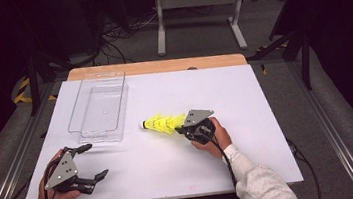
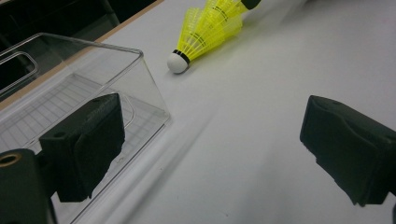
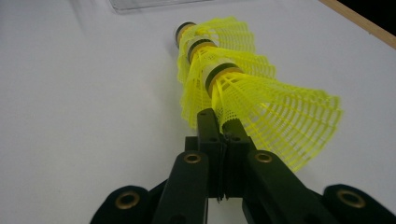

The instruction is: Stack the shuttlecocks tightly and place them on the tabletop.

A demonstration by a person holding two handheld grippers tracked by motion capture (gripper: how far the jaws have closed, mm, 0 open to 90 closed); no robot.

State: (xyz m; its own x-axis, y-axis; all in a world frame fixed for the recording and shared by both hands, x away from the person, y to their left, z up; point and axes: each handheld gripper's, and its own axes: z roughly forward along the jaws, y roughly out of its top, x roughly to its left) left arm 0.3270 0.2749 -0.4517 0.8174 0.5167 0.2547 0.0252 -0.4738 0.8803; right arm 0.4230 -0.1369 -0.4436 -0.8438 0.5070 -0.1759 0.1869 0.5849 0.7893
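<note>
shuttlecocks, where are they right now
In the high view the nested shuttlecocks lie mid-table, just right of the clear tray, with the right gripper shut on the rear skirt's edge.

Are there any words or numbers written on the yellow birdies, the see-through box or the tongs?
None: no readable words, numbers or signs.
Stacked yellow plastic shuttlecocks: plain black and white bands, no print.
Clear plastic box: no label seen.
Left tongs, right tongs: plain black, grey plates unmarked.
White table: no writing seen.
</note>
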